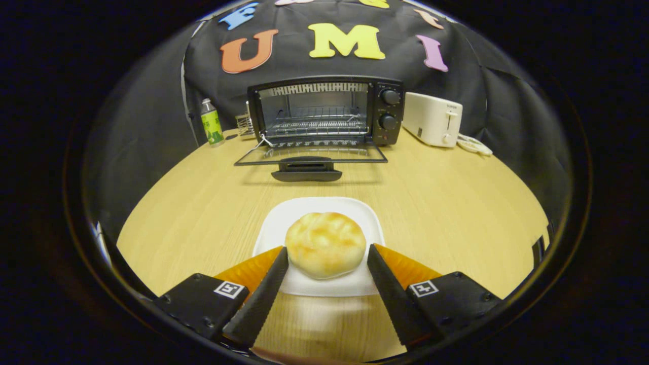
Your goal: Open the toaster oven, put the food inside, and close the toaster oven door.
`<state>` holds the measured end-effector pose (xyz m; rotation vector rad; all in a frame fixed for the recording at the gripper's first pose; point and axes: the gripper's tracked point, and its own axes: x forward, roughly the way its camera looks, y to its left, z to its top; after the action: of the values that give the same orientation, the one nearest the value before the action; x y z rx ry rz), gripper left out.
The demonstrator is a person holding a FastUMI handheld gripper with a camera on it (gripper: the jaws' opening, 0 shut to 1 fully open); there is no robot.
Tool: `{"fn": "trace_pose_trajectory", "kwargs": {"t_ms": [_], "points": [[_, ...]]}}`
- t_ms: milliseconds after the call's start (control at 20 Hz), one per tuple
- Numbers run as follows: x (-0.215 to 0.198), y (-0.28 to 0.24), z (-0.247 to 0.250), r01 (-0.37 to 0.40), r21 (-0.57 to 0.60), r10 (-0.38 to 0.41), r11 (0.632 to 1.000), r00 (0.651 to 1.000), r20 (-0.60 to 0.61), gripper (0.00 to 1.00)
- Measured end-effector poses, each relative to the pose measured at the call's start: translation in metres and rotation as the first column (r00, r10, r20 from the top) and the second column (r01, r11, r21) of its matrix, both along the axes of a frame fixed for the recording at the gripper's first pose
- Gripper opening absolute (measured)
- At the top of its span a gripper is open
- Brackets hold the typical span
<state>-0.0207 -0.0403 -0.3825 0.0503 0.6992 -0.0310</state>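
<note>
Gripper (pixel 327 253): spread wide, fingers flanking the bun at 9 and 3 o'clock, not pressing it.
Bun (pixel 325 244): on white plate (pixel 319 208), between the fingertips.
Toaster oven (pixel 324 111): at 12 o'clock beyond the plate, door (pixel 309 157) dropped flat on the table (pixel 446 203).
</note>
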Motion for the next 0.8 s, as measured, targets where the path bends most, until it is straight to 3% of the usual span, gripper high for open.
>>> {"fn": "trace_pose_trajectory", "kwargs": {"t_ms": [500, 800], "points": [[-0.002, -0.001, 0.007, -0.009, 0.070, 0.009, 0.998, 1.000, -0.006, 0.86], [0.004, 0.010, 0.060, -0.005, 0.202, -0.006, 0.979, 0.999, 0.051, 0.85]]}}
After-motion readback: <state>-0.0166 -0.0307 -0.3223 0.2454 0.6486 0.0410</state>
